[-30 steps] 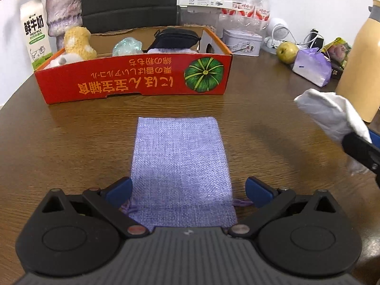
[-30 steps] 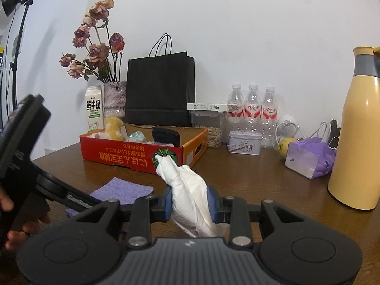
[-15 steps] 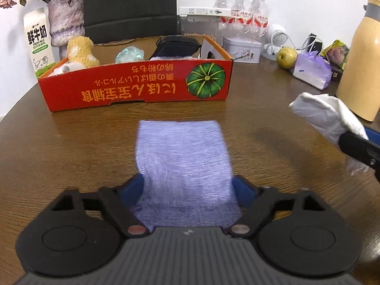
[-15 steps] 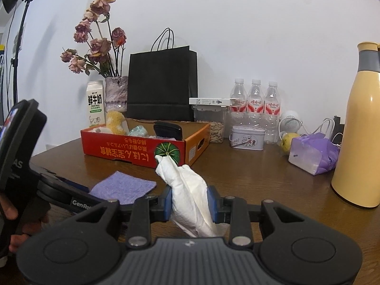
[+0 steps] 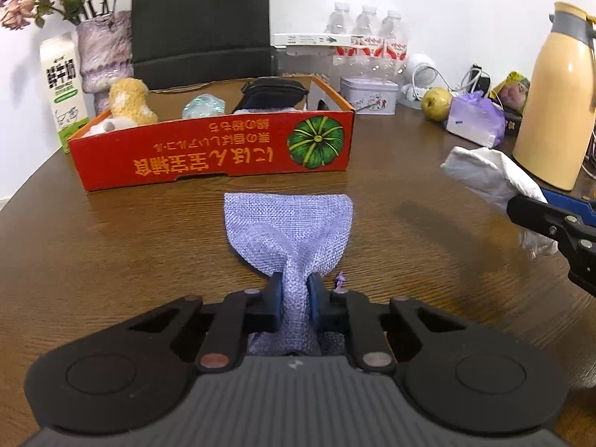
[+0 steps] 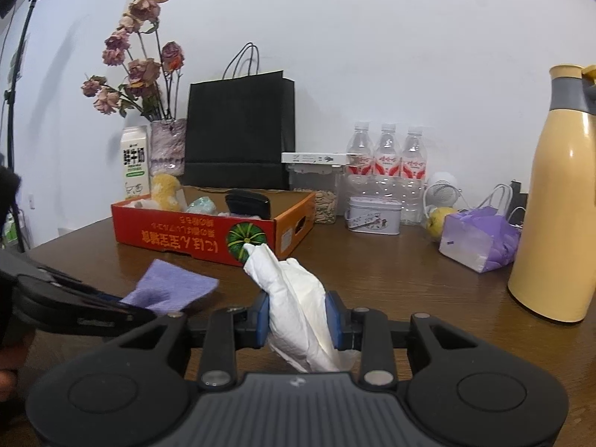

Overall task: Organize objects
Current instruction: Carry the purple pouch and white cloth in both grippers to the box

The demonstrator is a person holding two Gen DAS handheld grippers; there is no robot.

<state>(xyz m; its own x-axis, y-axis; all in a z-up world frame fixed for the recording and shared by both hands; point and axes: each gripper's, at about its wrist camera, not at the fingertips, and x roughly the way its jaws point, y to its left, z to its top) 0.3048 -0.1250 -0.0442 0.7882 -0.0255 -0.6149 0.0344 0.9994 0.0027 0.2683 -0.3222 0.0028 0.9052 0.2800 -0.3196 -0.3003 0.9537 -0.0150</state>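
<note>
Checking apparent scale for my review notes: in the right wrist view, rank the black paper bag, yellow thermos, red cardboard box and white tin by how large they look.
1. black paper bag and red cardboard box: too alike to rank.
2. yellow thermos, cut by the frame edge and nearer the camera, so unsure.
3. white tin, clearly smallest.

On the table point(image 5: 111, 260), the drawstring pouch point(image 5: 290, 223) lies before the cardboard box point(image 5: 208, 152), which holds a plush toy point(image 5: 130, 100). Behind the box, along the far edge, stand a milk carton point(image 5: 61, 82), vase point(image 5: 106, 48) and paper bag point(image 5: 201, 18). The thermos point(image 5: 555, 100) stands near the right edge.
</note>
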